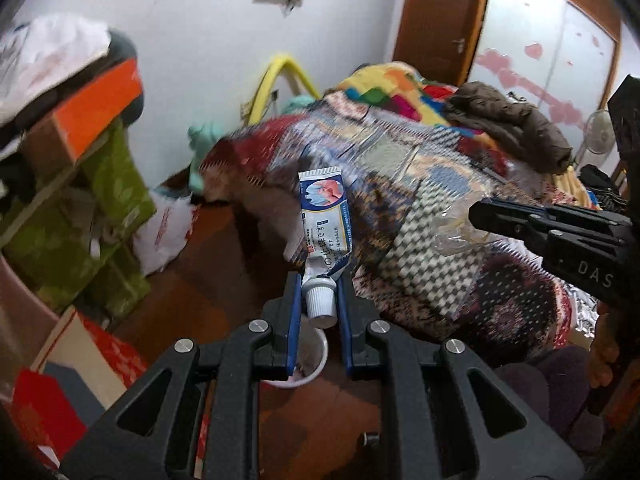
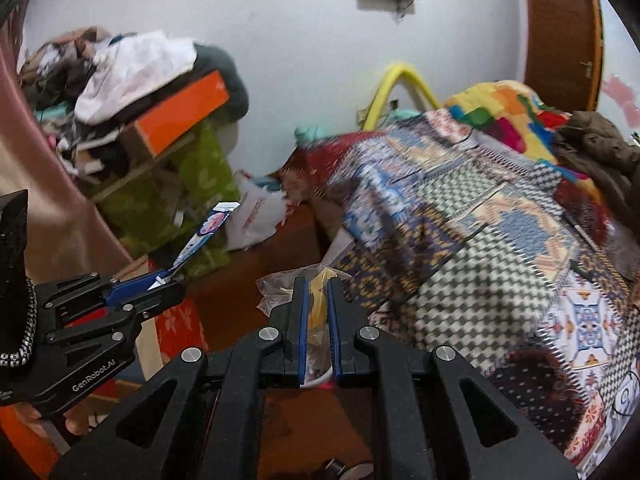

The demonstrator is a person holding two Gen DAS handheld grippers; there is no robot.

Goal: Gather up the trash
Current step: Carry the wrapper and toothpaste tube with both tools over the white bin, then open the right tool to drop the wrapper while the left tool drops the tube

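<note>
My left gripper [image 1: 319, 280] is shut on a blue and white squeezed tube [image 1: 326, 216] with a white ribbed cap, held upright above the floor; it also shows at the left of the right wrist view [image 2: 166, 278], tube [image 2: 204, 236] pointing up and right. My right gripper [image 2: 317, 284] is shut on a crumpled clear plastic wrapper [image 2: 316, 280] with yellow inside; it shows in the left wrist view [image 1: 474, 214] with the wrapper [image 1: 456, 232] at its tip. A white paper cup [image 1: 316, 360] stands on the floor under both grippers, mostly hidden.
A bed with a patchwork blanket [image 2: 460, 220] fills the right. Stacked green boxes [image 1: 104, 208], an orange box [image 1: 96, 108] and clothes stand at the left. A white plastic bag [image 2: 256, 216] lies on the brown floor by the wall. Red boxes [image 1: 44, 404] lie at the lower left.
</note>
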